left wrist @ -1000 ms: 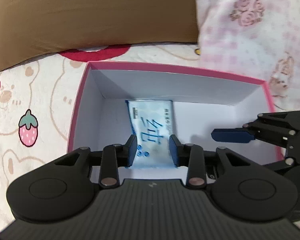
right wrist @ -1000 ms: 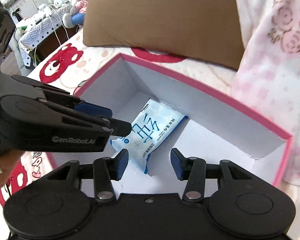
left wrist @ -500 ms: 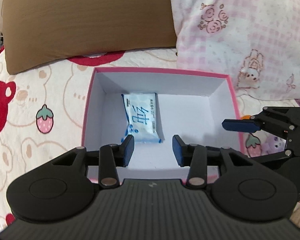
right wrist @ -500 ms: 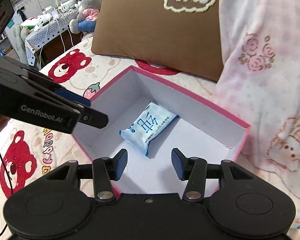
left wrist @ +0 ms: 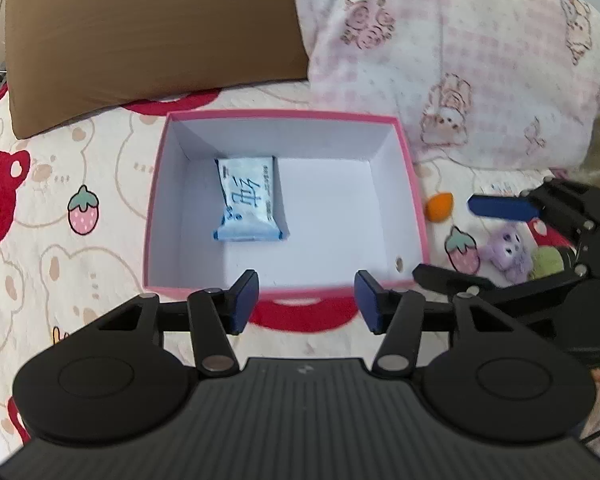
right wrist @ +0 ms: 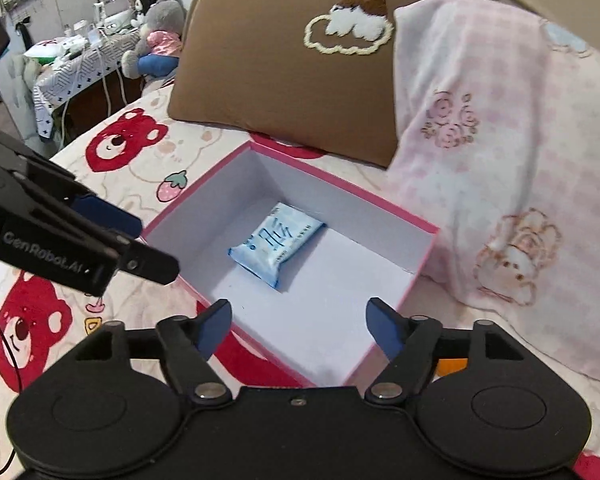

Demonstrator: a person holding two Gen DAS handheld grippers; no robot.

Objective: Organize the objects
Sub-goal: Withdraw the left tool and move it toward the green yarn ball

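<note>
Bed sheet [left wrist: 100, 184], cream, printed with red bears and strawberries; carries all items below.
Brown pillow [left wrist: 148, 40] and pink checked blanket [left wrist: 460, 60], at the far side, behind the box.
Pink-rimmed box [left wrist: 414, 184], white inside, open-topped, on the sheet.
Left gripper [left wrist: 306, 300]: jaws have just been opening, now spread, nothing between them; over the box's near rim.
Right gripper [right wrist: 298, 326]: jaws have just been opening, spread wide, nothing between them.
Blue tissue pack [left wrist: 250, 200]: flat on the box floor, near the far-left corner.
Purple plush toy [left wrist: 506, 250], orange item [left wrist: 439, 207]: right of the box.
</note>
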